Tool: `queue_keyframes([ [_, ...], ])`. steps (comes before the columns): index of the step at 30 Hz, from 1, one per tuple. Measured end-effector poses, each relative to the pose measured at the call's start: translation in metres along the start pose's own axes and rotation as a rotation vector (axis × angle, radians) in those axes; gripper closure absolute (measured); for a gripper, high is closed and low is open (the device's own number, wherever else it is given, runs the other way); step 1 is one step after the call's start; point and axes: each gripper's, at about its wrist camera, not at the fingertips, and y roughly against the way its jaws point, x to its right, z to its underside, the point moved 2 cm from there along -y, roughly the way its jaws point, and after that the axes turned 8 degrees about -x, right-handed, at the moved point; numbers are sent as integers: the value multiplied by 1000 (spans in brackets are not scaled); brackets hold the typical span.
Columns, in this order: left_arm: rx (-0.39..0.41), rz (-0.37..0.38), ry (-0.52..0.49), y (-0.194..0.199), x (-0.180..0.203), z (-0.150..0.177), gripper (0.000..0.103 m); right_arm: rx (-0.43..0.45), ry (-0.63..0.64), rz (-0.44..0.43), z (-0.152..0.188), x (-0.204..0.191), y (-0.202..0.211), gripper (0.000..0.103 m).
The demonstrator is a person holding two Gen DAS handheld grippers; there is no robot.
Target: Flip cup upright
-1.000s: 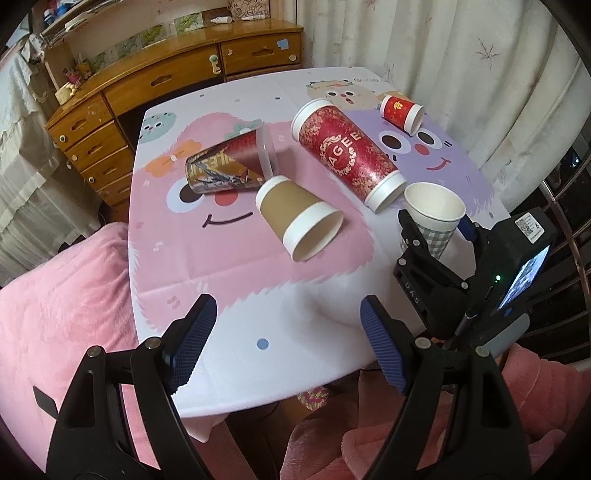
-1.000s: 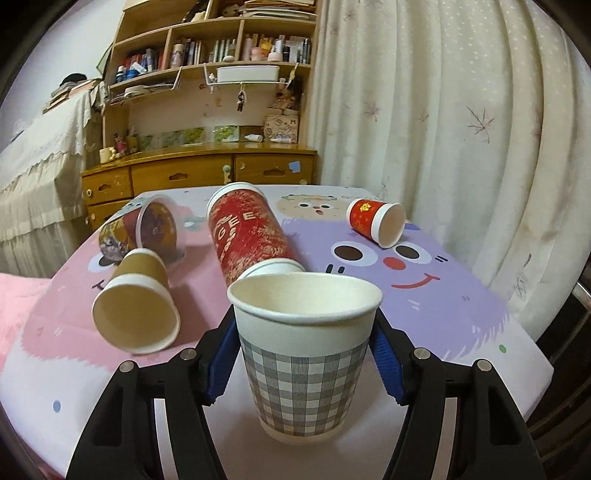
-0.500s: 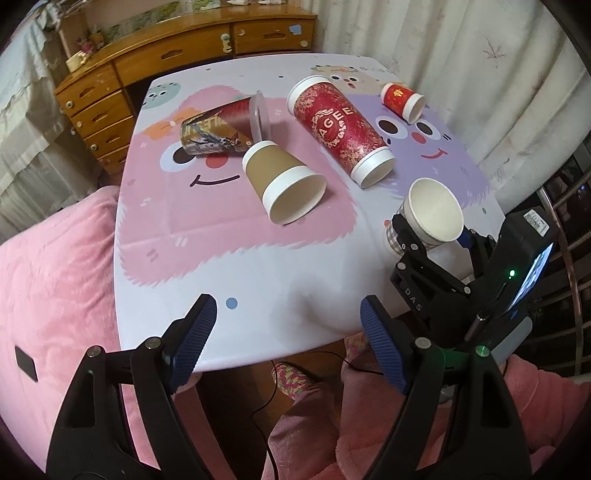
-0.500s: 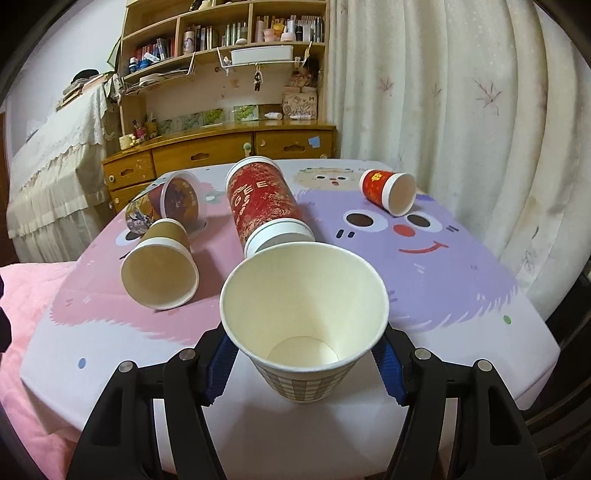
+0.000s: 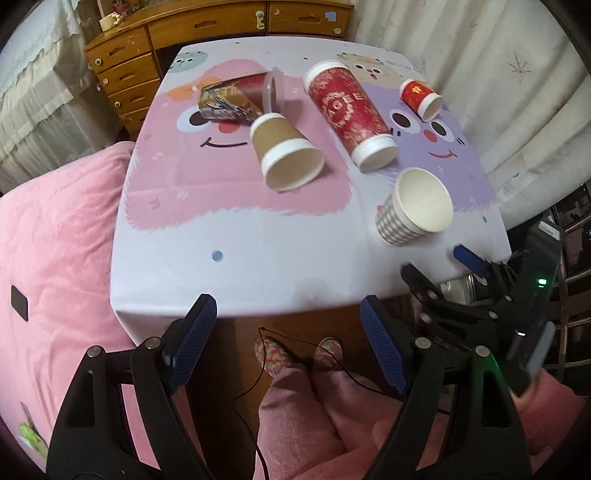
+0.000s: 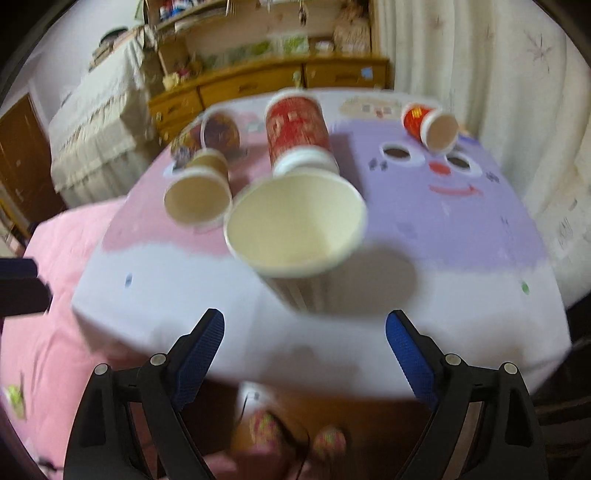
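A grey-checked paper cup (image 5: 413, 210) stands upright near the table's front right edge; it also shows in the right wrist view (image 6: 295, 236). My right gripper (image 6: 304, 345) is open and empty, pulled back off the table edge, apart from the cup. It shows in the left wrist view (image 5: 439, 264) at the right. My left gripper (image 5: 286, 339) is open and empty, held off the table's front edge. A brown cup (image 5: 286, 157), a tall red cup (image 5: 349, 114), a small red cup (image 5: 421, 96) and a patterned cup (image 5: 236, 98) lie on their sides.
The table (image 5: 258, 236) has a pink and purple cartoon cloth. A pink blanket (image 5: 55, 240) lies left. A wooden dresser (image 5: 221, 26) stands behind, curtains (image 5: 498, 74) to the right. My feet in slippers (image 5: 295, 350) show below the table edge.
My right gripper let go of the checked cup and drew back and up off the table edge. The cup stays upright. My left gripper also pulled back and rose.
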Motion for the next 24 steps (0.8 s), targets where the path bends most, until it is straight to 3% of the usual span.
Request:
queue_keyframes([
  [2, -7, -3, 5, 4, 11, 5, 25, -57, 18, -42, 9, 11, 16, 5],
  [7, 141, 78, 72, 43, 34, 18, 25, -144, 25, -67, 29, 35, 65, 1],
  [11, 258, 20, 27, 75, 56, 23, 25, -197, -51, -96, 32, 46, 109, 0],
  [17, 345, 20, -9, 130, 79, 22, 25, -140, -156, -143, 14, 50, 184, 0],
  [21, 388, 41, 11, 161, 88, 31, 23, -32, -165, -132, 5, 46, 229, 0],
  [24, 449, 3, 41, 183, 92, 45, 22, 58, -139, -85, 5, 39, 258, 0],
])
